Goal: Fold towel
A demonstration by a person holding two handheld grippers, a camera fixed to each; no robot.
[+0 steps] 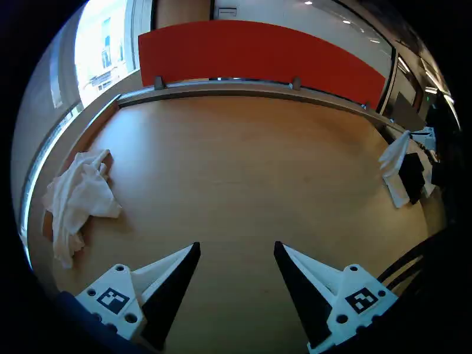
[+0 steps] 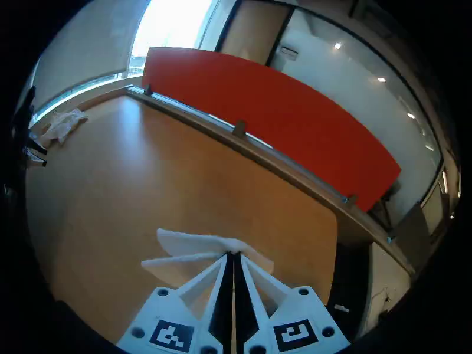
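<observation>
Your right tool [image 2: 230, 256] is clamped on the limp, light towel [image 2: 184, 241]
Your left tool [image 1: 236, 244] stands apart; take a free corner with it, expect sagging

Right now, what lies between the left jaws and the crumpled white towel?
The stretch is bare: in the left gripper view, plain wooden table separates the left gripper from the crumpled white towel.

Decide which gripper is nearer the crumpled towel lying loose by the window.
Left. The left gripper, jaws open, has the crumpled towel just off to its left; the right gripper, jaws shut on a white cloth, sits across the table.
</observation>
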